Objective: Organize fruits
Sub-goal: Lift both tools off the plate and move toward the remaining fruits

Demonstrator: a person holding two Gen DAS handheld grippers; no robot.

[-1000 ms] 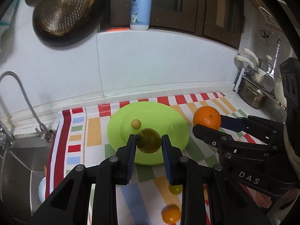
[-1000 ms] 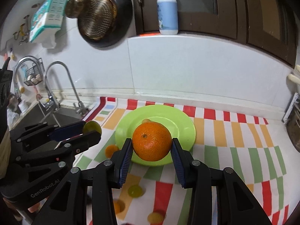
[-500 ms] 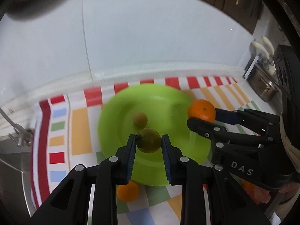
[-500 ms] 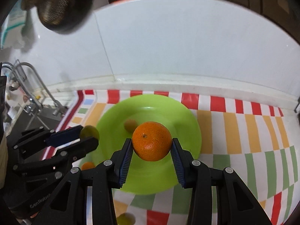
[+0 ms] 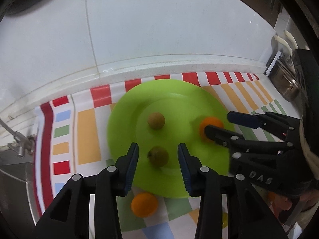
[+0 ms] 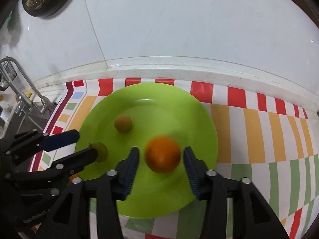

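Note:
A lime-green plate (image 5: 179, 103) (image 6: 199, 119) lies on a striped cloth. My left gripper (image 5: 158, 154) hangs over its near side with jaws opening; a dark green fruit (image 5: 158, 156) (image 6: 101, 149) lies on the plate between the pads, touching neither. My right gripper (image 6: 161, 155) is also opening, and a blurred orange (image 6: 162, 155) (image 5: 209, 122) sits between its pads with gaps on both sides. A small brownish fruit (image 5: 156, 120) (image 6: 122, 123) rests further back on the plate.
A small orange fruit (image 5: 144, 204) lies on the cloth (image 6: 259, 123) just in front of the plate, with a yellowish one (image 5: 224, 220) to its right. A sink tap (image 6: 24, 91) stands at the left, metal pots (image 5: 287, 83) at the right, a white tiled wall (image 5: 159, 29) behind.
Both grippers came down over the plate and their jaws opened. The green fruit and the orange, gripped before, now sit free between the pads on the plate.

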